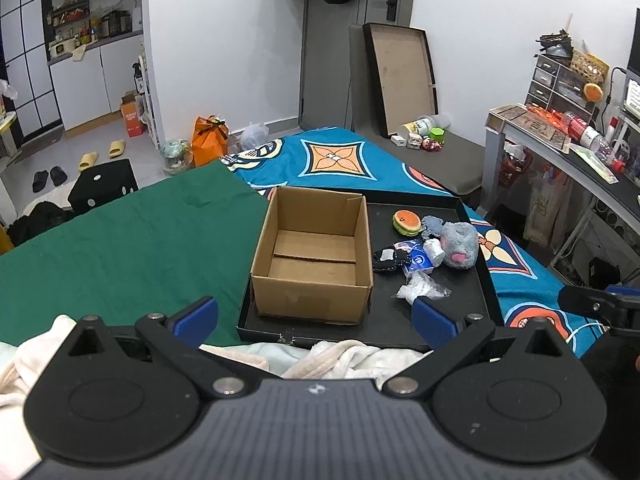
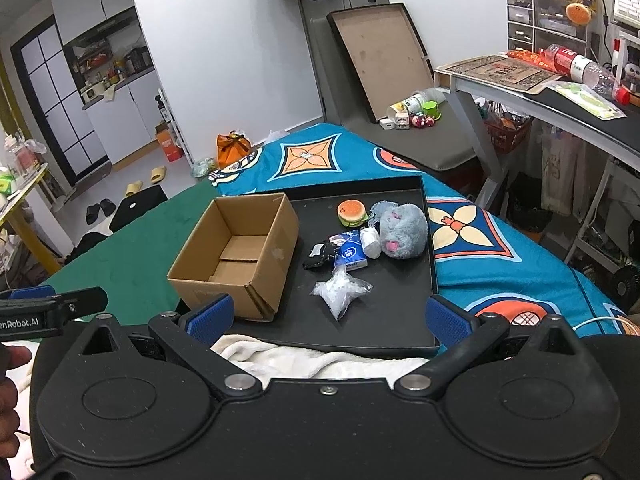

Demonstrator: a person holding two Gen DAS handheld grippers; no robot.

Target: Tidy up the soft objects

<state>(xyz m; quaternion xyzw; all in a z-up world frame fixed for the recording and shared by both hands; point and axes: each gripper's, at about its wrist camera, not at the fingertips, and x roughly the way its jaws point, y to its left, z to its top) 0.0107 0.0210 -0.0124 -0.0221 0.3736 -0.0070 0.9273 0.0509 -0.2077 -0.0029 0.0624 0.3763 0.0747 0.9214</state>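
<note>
An empty cardboard box [image 1: 312,256] [image 2: 236,256] stands on the left of a black tray [image 1: 472,296] [image 2: 400,332] on the bed. Right of it lie a burger toy [image 1: 407,222] [image 2: 352,213], a grey plush [image 1: 460,244] [image 2: 402,232], a blue tissue pack [image 1: 418,262] [image 2: 351,255], a black soft piece [image 1: 387,260] [image 2: 320,255] and a clear plastic bag [image 1: 420,290] [image 2: 340,290]. My left gripper [image 1: 314,318] is open and empty, before the tray's near edge. My right gripper [image 2: 328,318] is open and empty, in front of the tray.
A green cloth [image 1: 120,232] covers the bed's left part and a blue patterned sheet [image 1: 340,156] the rest. A white blanket [image 1: 352,356] lies under the grippers. A desk [image 1: 580,152] stands at the right, a grey bench with small items [image 1: 448,148] beyond.
</note>
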